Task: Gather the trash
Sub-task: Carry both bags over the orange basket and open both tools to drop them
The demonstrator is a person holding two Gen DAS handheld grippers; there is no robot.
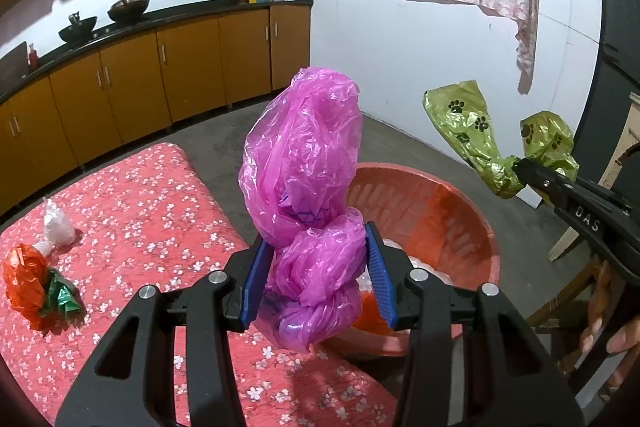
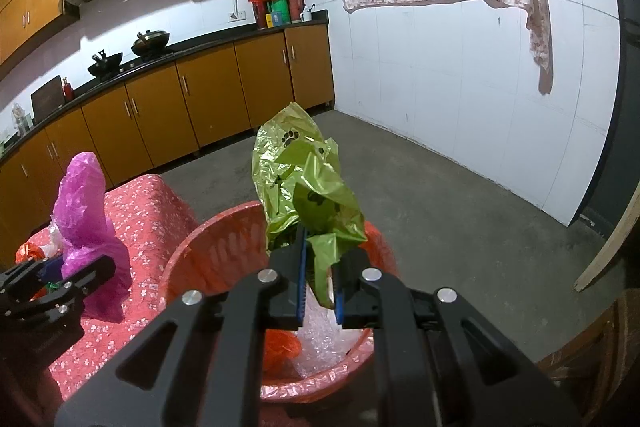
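The left gripper (image 1: 318, 275) clamps a crumpled pink bag (image 1: 304, 179) above the near rim of the red basket (image 1: 460, 211). The right gripper (image 2: 320, 281) pinches a green paw-print bag (image 2: 304, 183) over the basket, which stands beside the floral-covered table's (image 1: 140, 195) right edge.

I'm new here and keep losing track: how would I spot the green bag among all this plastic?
Find the red basket beside the flowered red bedspread. Just above it, the right tool pinches a crumpled olive-green bag. Unlike the plain magenta bag in the left tool, it carries black paw prints.
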